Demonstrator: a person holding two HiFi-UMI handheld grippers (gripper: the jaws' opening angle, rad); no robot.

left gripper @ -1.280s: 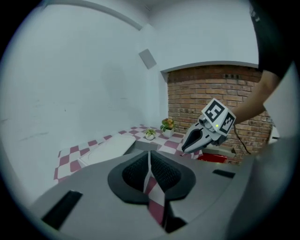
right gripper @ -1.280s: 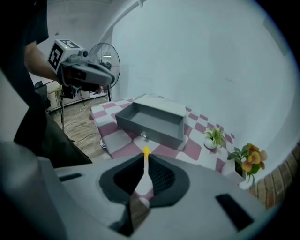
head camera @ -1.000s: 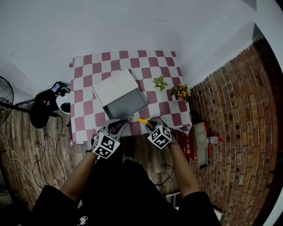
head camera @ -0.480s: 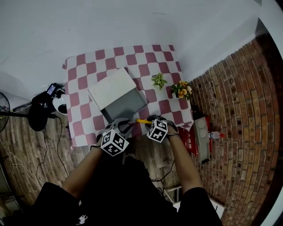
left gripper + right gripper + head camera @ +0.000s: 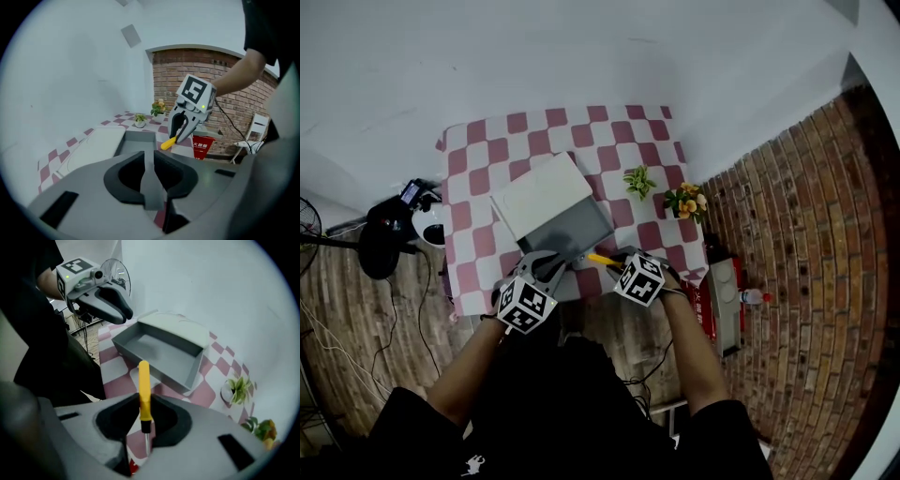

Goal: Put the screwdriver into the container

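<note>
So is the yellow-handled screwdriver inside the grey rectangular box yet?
Out: right gripper, jaws just closing, grips the yellow-handled screwdriver beside the grey rectangular box.

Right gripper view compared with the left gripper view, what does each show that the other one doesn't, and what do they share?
Only the right gripper view shows the standing fan and the metal shaft of the screwdriver. Only the left gripper view shows the brick wall and the red box. Both show the grey container, the screwdriver's yellow handle, the checked tablecloth and the two potted plants.
</note>
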